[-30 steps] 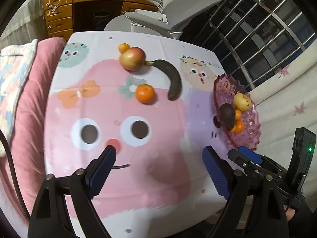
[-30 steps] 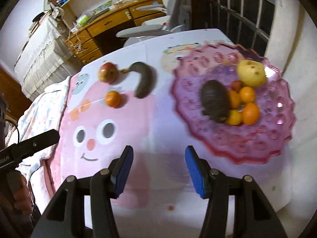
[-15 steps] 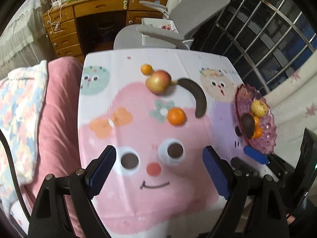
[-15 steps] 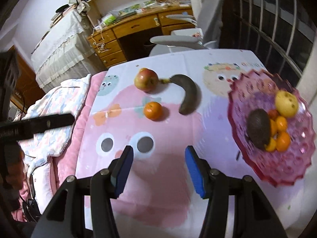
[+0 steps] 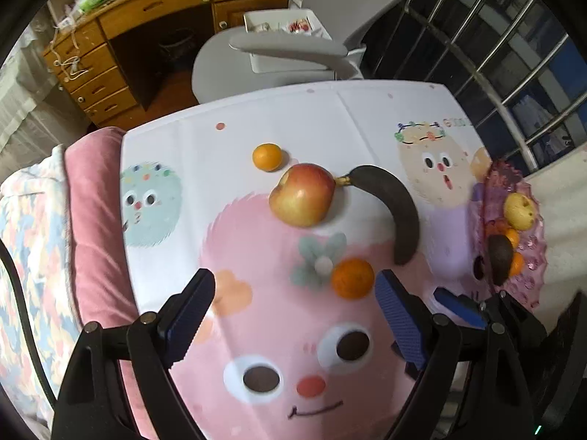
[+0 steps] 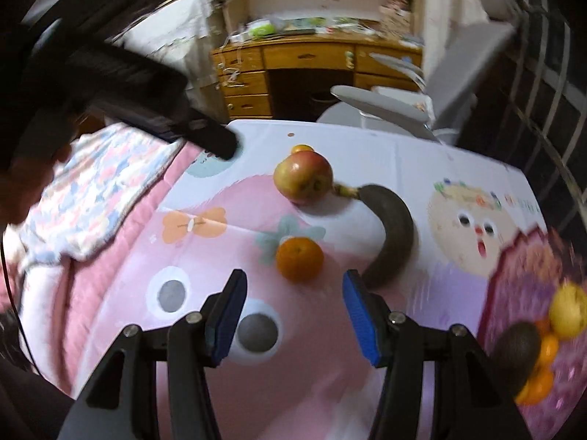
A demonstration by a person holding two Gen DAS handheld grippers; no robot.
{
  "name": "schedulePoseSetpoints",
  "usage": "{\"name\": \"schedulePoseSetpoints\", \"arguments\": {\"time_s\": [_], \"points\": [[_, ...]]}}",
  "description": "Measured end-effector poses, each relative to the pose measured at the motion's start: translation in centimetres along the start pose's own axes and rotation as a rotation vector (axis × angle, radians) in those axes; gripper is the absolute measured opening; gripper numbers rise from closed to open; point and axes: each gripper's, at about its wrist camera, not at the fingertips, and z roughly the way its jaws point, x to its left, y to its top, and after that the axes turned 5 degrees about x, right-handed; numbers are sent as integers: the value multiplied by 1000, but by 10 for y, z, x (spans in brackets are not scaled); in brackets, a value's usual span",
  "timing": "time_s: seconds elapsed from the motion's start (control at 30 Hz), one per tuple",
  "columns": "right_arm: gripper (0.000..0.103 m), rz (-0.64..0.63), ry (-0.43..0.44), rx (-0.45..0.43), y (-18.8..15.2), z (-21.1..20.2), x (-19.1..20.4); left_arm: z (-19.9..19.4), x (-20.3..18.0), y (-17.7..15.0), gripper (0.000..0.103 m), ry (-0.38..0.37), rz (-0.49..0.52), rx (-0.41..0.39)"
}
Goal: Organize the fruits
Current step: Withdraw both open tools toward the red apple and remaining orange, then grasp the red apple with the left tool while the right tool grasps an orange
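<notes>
Right claw (image 6: 293, 311) nearer the orange (image 6: 299, 259)

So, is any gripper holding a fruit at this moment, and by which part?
Nothing is held. The left gripper and the right gripper are both open, with no fruit touching their pads; the nearest orange lies free on the table.

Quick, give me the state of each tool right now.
Left tool: open, holding nothing.
Right tool: open, holding nothing; an orange lies just ahead of it.
</notes>
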Motion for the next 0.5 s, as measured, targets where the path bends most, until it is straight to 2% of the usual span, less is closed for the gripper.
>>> {"name": "schedulePoseSetpoints", "arguments": {"time_s": [0.2, 0.5], "points": [[55, -72, -27, 21, 6, 38, 1, 52, -7, 40, 88, 31, 57, 65], [55, -47, -2, 64, 8, 79, -4, 108, -17, 71, 88, 72, 111, 113]]}}
